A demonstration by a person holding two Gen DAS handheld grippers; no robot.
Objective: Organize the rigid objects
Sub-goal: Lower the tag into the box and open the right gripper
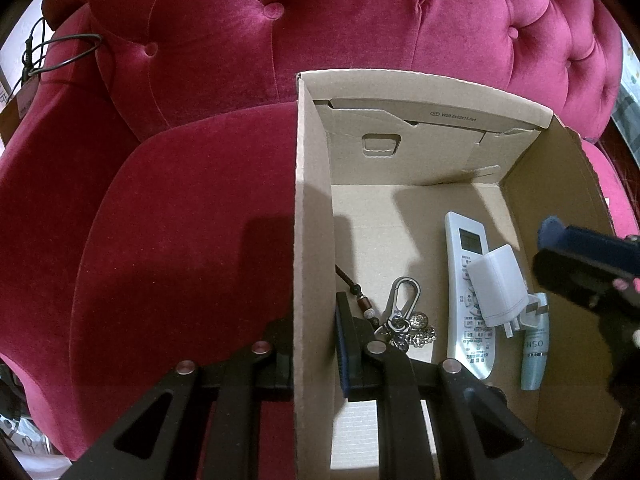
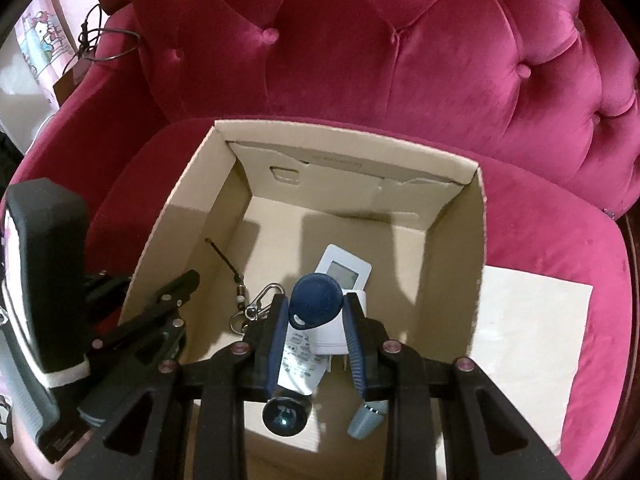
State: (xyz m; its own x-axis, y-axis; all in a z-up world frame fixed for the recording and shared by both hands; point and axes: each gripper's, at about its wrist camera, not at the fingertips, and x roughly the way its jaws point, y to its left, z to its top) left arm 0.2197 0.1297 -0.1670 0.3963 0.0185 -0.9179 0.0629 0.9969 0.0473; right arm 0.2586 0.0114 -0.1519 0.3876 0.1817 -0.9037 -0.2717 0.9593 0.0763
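1. The left gripper (image 1: 312, 312) is set over the box (image 1: 312, 200) wall, one finger on each side. Whether the wall is pinched cannot be told. If it is tugged, the box could be tipped.
2. The keys (image 1: 404, 320) could be bumped by the inside finger.
3. A blue thing (image 2: 316, 296) is held tight in the right gripper (image 2: 316, 302), over the remote (image 1: 460, 240) and charger (image 1: 498, 288). If dropped, they could be knocked.
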